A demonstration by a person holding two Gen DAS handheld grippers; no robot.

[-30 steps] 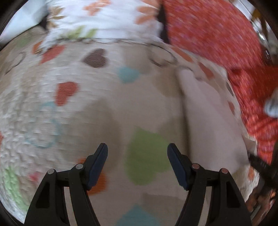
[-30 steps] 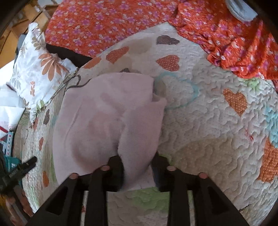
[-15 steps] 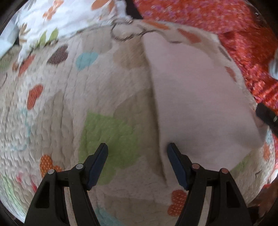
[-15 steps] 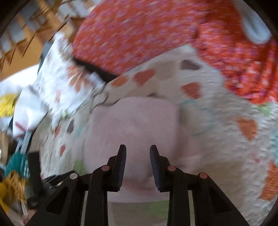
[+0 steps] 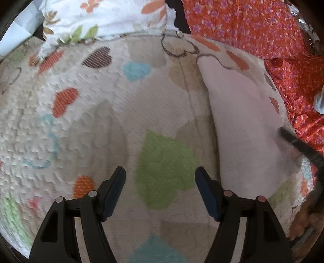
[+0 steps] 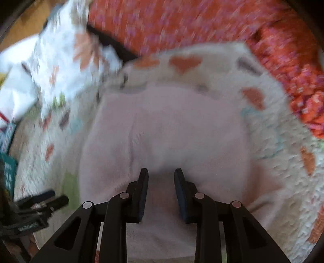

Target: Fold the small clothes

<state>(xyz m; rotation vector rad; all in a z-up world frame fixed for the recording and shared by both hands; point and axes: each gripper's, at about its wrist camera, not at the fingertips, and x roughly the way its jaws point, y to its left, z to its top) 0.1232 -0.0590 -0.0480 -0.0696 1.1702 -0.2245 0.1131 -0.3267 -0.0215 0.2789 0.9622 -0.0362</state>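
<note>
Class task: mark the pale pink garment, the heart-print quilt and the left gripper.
pale pink garment (image 6: 166,129), right wrist view, its middle.
heart-print quilt (image 5: 164,168), left wrist view, green heart.
left gripper (image 5: 160,194), left wrist view, between fingertips.

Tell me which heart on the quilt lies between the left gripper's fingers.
The big green heart, directly ahead of the open left hand-held gripper. The small orange heart sits outside its left finger.

Home bedroom: heart-patterned quilt on bed, floral pillow, orange floral cloth.
</note>
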